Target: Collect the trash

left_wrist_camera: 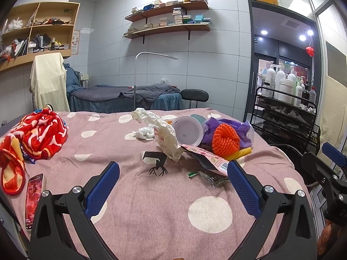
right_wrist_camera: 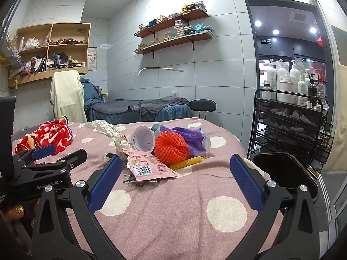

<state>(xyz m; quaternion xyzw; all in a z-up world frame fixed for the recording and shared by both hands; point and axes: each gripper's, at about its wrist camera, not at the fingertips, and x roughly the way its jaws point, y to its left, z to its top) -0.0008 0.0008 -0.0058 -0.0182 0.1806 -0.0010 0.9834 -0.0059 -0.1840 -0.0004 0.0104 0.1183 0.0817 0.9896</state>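
Plainly, in the left wrist view we risk snagging the pink polka-dot bedspread (left_wrist_camera: 151, 205) if we dive at the crumpled cream paper wrapper (left_wrist_camera: 164, 136), which leans on the white plastic cup (left_wrist_camera: 188, 131). Our left gripper (left_wrist_camera: 173, 183) hovers low, jaws spread, empty.

From the right wrist view, the pink snack packet (right_wrist_camera: 147, 165) overlaps the orange foam fruit net (right_wrist_camera: 171, 147); one careless pinch could drag both. Our right gripper (right_wrist_camera: 176, 179) is released, level, with the black trash bin (right_wrist_camera: 282, 164) just right.
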